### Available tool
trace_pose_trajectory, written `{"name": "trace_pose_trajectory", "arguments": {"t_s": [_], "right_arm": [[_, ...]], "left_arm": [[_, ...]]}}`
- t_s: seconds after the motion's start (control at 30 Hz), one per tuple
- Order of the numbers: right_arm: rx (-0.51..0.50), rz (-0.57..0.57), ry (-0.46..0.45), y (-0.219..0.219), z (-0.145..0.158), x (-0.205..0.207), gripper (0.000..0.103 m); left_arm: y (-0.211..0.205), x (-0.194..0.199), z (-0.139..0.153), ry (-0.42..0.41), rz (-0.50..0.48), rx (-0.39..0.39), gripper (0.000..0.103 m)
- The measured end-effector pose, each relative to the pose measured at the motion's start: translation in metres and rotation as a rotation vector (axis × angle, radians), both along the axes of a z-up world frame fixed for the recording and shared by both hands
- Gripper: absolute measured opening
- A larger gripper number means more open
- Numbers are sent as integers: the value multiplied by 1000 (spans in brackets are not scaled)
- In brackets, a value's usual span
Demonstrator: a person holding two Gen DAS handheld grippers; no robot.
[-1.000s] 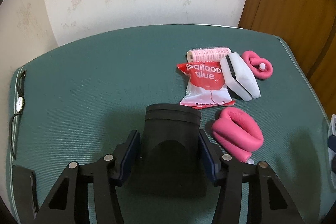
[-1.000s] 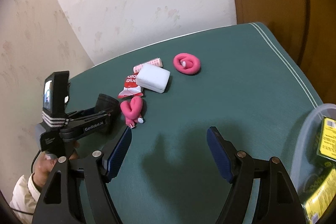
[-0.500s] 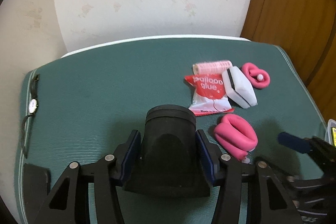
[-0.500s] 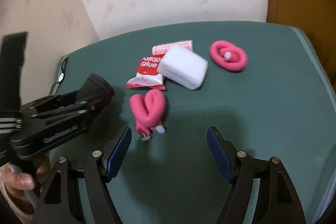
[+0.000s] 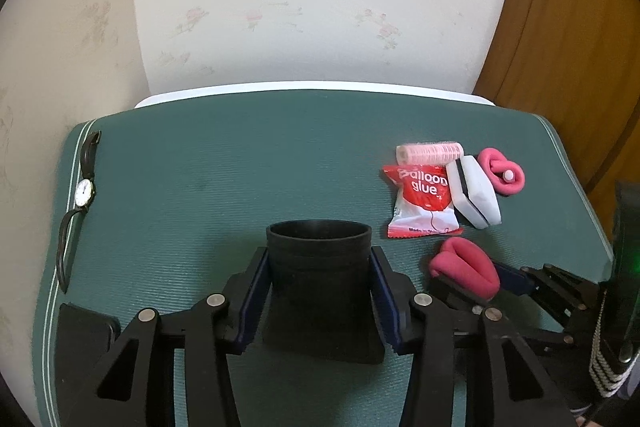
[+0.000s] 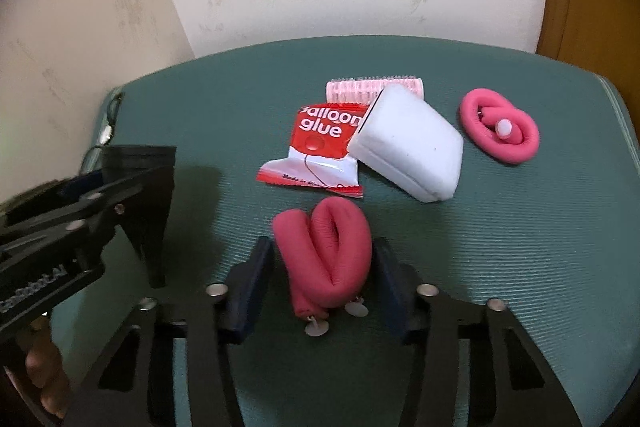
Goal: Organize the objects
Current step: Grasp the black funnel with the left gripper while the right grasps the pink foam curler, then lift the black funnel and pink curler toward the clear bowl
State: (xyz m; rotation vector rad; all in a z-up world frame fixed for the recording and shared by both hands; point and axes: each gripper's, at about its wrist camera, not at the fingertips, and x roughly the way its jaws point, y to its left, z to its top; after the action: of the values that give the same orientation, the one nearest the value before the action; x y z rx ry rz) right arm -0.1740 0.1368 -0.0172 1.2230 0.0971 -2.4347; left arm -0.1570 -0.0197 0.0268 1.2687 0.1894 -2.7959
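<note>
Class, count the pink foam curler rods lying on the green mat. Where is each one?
2. One folded rod lies between the right gripper fingers; one coiled rod sits right of the white sponge block.

The bench (image 6: 500,267) is dark green with fine ribbing and pale edge stripes. A black cup (image 5: 320,279) sits between blue pads (image 5: 252,303). The folded foam roller (image 6: 324,259) and coiled foam roller (image 6: 500,131) are pink. The packet (image 6: 316,147) is red and white with white lettering; the block (image 6: 408,147) white; the bristly roller (image 6: 372,89) pale pink. The wall (image 5: 320,7) is cream with faint pink flowers.
</note>
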Motion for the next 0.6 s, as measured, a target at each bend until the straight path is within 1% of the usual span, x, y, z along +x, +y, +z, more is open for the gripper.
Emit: {"name": "trace_pose_trajectory", "arguments": {"t_s": [0.13, 0.27, 0.4, 0.6], "right_arm": [[16, -4, 12, 1, 0, 4, 43], [1, -20, 11, 7, 1, 8, 43], [-18, -32, 14, 20, 5, 21, 43], [-58, -56, 24, 40, 12, 43, 43]], "left_arm": [[5, 0, -3, -4, -13, -28, 51], [6, -3, -10, -23, -17, -42, 52], [4, -9, -23, -68, -3, -37, 52], [1, -9, -25, -62, 1, -21, 51]]}}
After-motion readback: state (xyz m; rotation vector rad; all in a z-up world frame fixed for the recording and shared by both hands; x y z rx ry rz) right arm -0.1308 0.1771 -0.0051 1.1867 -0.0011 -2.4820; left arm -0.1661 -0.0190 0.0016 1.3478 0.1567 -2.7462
